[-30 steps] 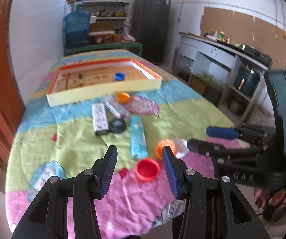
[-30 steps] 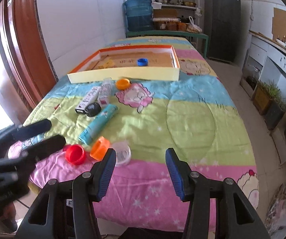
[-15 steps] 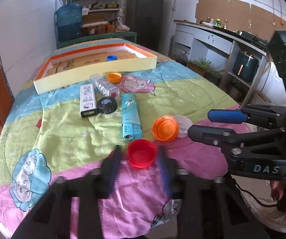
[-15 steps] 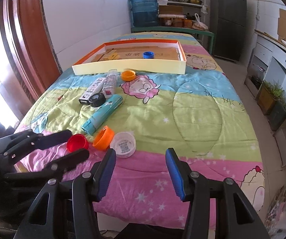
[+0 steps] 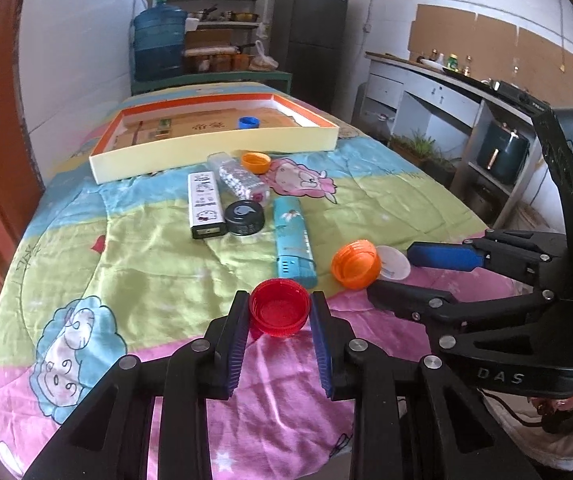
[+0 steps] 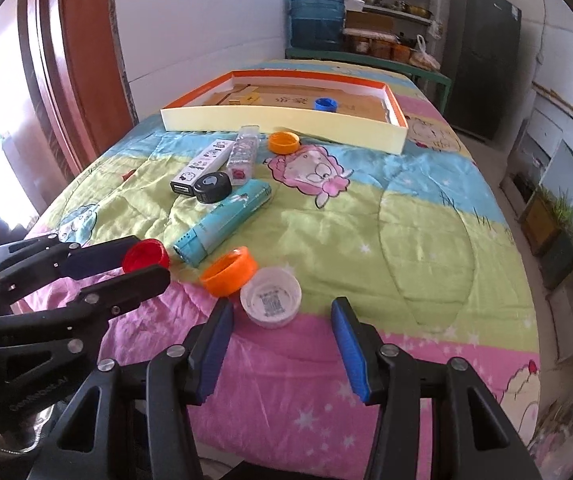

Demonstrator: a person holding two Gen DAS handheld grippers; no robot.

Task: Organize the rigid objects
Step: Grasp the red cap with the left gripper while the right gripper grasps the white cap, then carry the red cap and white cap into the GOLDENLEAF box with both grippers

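The left gripper [image 5: 280, 312] is clamped on the red cap [image 5: 280, 313]; the right gripper [image 6: 282, 322] stands apart, the white lid [image 6: 271, 297] just ahead between its fingers.

L tool [image 5: 280, 312] pads pinched near shut, low; R tool [image 6: 282, 320] jaws wide apart, hovering.

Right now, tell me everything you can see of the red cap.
The red cap is a round, translucent red plastic lid with a ribbed rim, lying open side up on the pink band of the blanket near its front edge. The left gripper has a finger pad against each side of it. The blue tube lies just behind, apart as far as I can tell.
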